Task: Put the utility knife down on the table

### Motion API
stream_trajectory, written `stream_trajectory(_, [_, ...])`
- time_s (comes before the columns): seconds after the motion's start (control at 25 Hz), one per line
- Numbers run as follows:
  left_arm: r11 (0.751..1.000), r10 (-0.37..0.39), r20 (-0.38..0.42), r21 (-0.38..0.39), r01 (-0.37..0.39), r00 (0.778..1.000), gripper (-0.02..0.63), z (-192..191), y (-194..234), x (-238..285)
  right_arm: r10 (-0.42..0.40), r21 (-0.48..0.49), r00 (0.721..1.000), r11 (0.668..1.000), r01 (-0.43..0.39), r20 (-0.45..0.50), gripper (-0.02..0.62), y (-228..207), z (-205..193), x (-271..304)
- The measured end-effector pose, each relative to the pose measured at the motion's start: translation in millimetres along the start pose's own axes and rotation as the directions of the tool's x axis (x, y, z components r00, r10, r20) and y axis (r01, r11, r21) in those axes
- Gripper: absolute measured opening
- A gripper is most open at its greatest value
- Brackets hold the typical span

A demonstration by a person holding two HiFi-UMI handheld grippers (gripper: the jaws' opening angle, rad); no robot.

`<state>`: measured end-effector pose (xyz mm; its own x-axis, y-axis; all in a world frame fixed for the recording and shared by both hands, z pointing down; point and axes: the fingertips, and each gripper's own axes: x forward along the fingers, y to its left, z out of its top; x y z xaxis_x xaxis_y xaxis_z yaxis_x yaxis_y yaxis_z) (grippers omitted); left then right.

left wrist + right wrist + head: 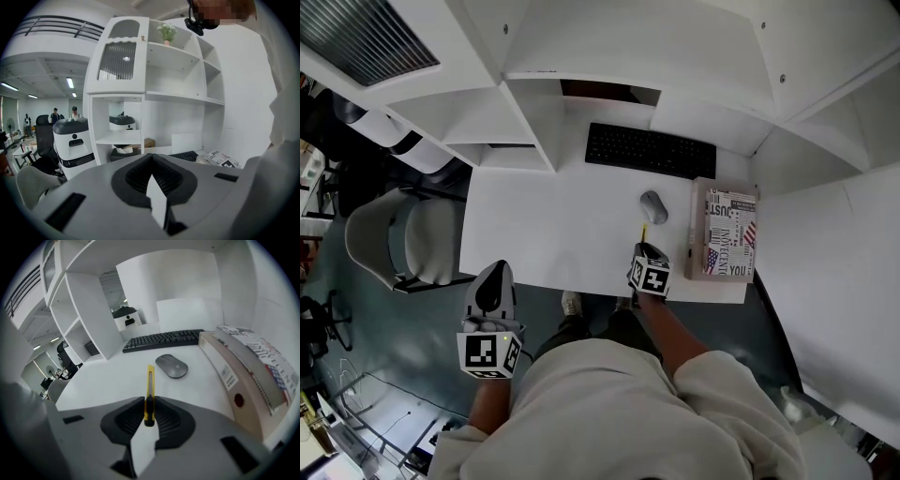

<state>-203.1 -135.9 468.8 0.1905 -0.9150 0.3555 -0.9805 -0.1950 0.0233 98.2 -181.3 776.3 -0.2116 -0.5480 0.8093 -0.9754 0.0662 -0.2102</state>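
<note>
A yellow utility knife (149, 392) is clamped between the jaws of my right gripper (149, 405), its tip pointing forward toward the grey mouse (172, 365). In the head view the knife (643, 232) sticks out of the right gripper (648, 255) over the white table (544, 225), near its front edge; whether it touches the tabletop I cannot tell. My left gripper (492, 281) hangs off the table's front left, below the edge. In the left gripper view its jaws (152, 174) meet with nothing between them.
A black keyboard (649, 150) lies at the back of the table, the grey mouse (653, 206) in front of it. A printed box (724, 242) stands at the right edge. White shelving (516, 103) rises behind; a grey chair (403, 239) stands left.
</note>
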Motion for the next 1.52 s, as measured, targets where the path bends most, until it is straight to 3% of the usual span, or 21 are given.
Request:
stream_trajectory(0.64, [1.0, -0.001, -0.016, -0.021, 0.0, 1.0, 0.0, -2.3, 5.3, 23.9, 0.013, 0.096, 0.987, 0.995, 0.003, -0.163, 0.071, 3.0, -18.9, 24.4])
stream_trajectory(1.52, [0.999, 0.009, -0.037, -0.046, -0.01, 0.999, 0.0, -6.1, 13.6, 32.7, 0.001, 0.11, 0.97, 0.994, 0.027, -0.245, 0.072, -1.5, -26.0, 38.3])
